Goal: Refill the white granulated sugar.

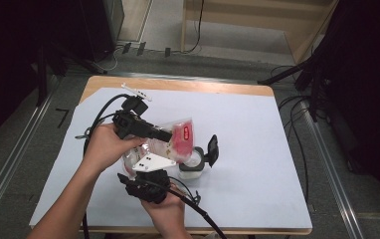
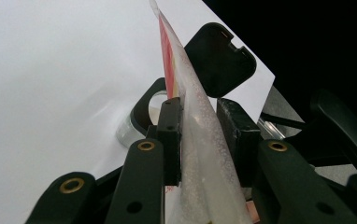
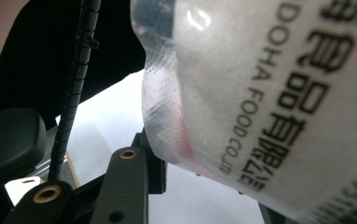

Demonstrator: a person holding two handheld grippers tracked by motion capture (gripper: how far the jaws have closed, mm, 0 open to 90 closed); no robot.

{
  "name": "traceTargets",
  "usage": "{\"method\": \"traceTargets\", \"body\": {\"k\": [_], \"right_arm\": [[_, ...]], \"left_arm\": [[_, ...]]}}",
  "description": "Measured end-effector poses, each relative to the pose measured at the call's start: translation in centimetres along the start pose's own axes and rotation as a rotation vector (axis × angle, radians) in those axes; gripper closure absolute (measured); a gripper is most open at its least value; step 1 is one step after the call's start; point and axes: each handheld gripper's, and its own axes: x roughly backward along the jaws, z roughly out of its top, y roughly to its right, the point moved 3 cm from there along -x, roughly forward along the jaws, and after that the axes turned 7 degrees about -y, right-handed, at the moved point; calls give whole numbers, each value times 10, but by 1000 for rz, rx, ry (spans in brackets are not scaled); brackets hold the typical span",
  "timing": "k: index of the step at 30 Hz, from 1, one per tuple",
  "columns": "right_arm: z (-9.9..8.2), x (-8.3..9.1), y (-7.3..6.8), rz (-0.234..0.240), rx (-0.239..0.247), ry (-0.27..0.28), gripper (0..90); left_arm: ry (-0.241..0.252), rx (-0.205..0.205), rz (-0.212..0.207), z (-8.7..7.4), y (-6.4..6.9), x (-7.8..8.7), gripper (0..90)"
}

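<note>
High view: clear plastic bag (image 1: 170, 142) with red contents and a red label, held up above the white-covered table (image 1: 257, 164) between both grippers, tilted over a small container (image 1: 192, 167) with its black hinged lid (image 1: 211, 149) standing open. Left gripper (image 1: 164, 135) reaching in from the left, gripped by the left hand (image 1: 106, 147), jaws closed on the bag's upper part. Right gripper (image 1: 150, 172) coming up from below, in the right hand (image 1: 165, 204), grey plate uppermost, at the bag's lower edge. Left gripper view: bag (image 2: 200, 135) seen edge-on, pinched narrowly between the two black pads, red print along its upper edge; container rim (image 2: 141, 109) and open lid (image 2: 218, 58) just beyond, resting on the white table surface. Right gripper view: bag (image 3: 260, 102) very close, printed lettering on clear film, crimped seam running down into the jaws; left pad pressed against the film, right pad hidden behind the bag. Black cable (image 3: 74, 88) crossing at the left.
</note>
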Motion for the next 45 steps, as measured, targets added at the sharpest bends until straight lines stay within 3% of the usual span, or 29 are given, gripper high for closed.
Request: {"method": "traceTargets", "body": {"k": [45], "right_arm": [[0, 0, -2, 2, -3, 4, 640]], "left_arm": [[-3, -5, 11, 0, 3, 0, 723]]}}
